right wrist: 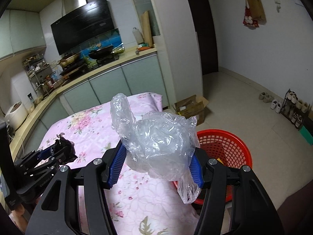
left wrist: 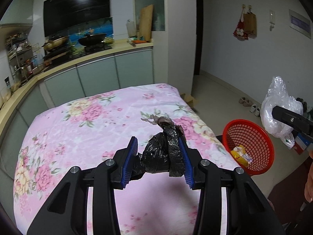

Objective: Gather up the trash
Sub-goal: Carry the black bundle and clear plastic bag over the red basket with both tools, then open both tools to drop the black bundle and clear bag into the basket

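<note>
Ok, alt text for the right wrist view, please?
The right gripper grips a crumpled clear plastic bag above a floral-covered table, beside a red basket. At left, the left gripper holds a black bag.

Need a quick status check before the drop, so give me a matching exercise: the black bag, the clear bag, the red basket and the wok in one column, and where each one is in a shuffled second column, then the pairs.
Things:
1. black bag
2. clear bag
3. red basket
4. wok

Places:
A. on the stove at the back counter
B. held between the fingers of the right gripper
C. beside the floral-covered table, a few wrappers inside
D. held between the fingers of the left gripper

Pairs: 1-D, 2-B, 3-C, 4-A
</note>
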Demonstrator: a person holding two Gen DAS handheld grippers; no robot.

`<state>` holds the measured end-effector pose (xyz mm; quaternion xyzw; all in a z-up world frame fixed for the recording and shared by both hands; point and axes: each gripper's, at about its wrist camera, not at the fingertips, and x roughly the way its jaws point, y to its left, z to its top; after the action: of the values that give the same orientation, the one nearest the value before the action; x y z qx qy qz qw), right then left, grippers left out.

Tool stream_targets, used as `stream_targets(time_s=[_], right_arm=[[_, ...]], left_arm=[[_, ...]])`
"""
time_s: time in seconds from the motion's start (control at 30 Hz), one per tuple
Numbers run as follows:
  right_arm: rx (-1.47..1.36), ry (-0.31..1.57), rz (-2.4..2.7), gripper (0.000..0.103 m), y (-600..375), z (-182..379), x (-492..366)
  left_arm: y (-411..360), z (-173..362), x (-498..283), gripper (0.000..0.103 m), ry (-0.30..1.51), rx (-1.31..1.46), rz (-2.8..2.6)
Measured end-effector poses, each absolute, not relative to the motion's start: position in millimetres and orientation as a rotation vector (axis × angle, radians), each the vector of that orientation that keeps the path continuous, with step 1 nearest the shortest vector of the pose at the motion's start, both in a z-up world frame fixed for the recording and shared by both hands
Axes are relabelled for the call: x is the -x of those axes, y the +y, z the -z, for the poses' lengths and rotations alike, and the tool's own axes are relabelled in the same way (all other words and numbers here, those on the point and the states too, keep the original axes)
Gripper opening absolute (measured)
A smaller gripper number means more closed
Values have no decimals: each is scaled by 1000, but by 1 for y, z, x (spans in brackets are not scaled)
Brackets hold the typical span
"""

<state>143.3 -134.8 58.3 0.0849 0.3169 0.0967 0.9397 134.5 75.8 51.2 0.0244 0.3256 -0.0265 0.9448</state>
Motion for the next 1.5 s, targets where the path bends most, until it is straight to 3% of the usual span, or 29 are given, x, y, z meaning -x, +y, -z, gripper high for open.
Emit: stream_targets(time_s=[1.5], right_arm=[[-278,736,110,56,-256,-14,-166]], left_arm=[[-109,0,-219,41,827,-200,416]])
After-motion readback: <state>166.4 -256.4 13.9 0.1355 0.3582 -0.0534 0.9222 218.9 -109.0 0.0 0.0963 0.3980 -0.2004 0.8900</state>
